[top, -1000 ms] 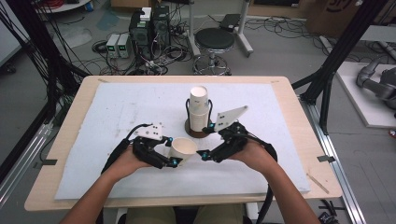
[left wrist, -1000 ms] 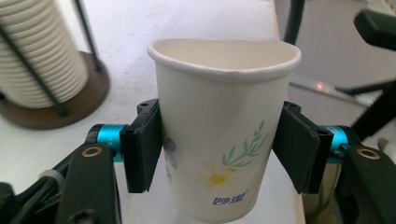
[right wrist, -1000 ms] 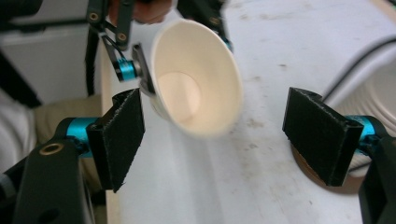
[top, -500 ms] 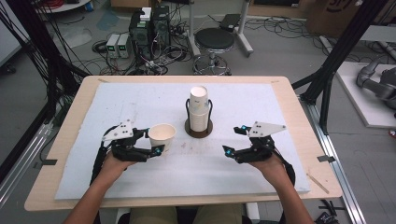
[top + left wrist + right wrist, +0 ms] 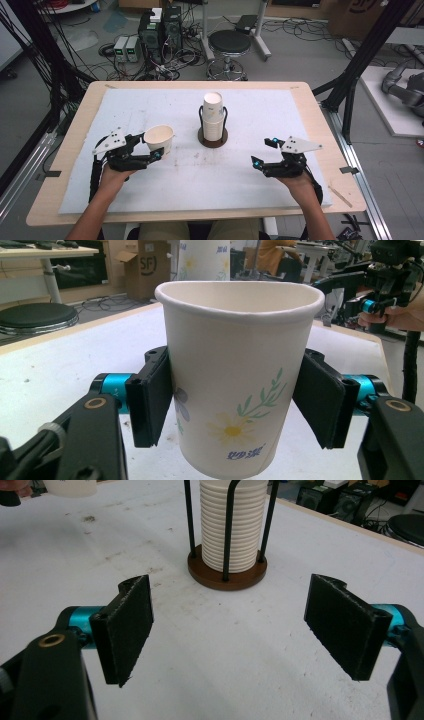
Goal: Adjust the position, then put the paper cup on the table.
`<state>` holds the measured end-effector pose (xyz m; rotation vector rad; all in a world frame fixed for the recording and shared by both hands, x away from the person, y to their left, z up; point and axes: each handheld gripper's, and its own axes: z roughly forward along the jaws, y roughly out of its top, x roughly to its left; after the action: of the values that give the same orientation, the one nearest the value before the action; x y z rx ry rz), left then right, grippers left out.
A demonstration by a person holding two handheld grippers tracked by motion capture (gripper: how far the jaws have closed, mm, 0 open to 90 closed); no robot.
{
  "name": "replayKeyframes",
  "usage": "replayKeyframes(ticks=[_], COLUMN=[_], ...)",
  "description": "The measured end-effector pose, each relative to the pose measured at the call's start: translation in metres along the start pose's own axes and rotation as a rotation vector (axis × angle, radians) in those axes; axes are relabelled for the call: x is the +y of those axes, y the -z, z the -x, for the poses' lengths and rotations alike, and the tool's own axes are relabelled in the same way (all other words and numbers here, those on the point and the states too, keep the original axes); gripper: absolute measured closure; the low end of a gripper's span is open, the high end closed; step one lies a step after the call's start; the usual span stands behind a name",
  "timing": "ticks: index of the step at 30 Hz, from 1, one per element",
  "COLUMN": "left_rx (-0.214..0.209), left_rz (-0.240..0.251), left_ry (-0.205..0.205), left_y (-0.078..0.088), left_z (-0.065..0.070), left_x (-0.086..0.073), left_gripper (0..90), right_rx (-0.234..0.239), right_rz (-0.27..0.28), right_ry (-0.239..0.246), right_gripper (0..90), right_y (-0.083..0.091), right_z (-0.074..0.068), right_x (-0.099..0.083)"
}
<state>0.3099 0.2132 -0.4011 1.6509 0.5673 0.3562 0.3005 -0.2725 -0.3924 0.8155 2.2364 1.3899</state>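
My fingers (image 5: 150, 397) wear matt black rubbery pads; the paper cup (image 5: 235, 375) is smooth, the worktop (image 5: 250, 185) cover matt white and scuffed, its edge pale wood.

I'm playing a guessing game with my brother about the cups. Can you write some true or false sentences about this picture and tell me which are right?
1. The left gripper is holding a paper cup. True.
2. The held cup is plain white with no picture. False: it has a printed daisy and green leaves.
3. The right gripper is squeezing a cup too. False: its jaws stand open with nothing between them.
4. A stack of cups stands in a holder with a round brown base. True.
5. The cup stack lies tipped over on the white mat. False: it stands upright near the mat's middle.
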Motion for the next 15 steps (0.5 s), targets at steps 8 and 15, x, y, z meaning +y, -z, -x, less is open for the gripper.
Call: replayKeyframes(ticks=[8,15], left_rx=[0.026,0.071], left_rz=[0.027,0.066], left_ry=[0.002,-0.008], left_y=[0.003,0.006], left_z=[-0.006,-0.026], left_x=[0.001,0.003], left_gripper=[34.5,34.6], right_rx=[-0.004,-0.002], right_rz=[0.008,0.005], right_ry=[-0.003,-0.002], right_gripper=[20.0,20.0], right_y=[0.001,-0.001], right_z=[0.0,-0.002], right_x=[0.001,-0.001])
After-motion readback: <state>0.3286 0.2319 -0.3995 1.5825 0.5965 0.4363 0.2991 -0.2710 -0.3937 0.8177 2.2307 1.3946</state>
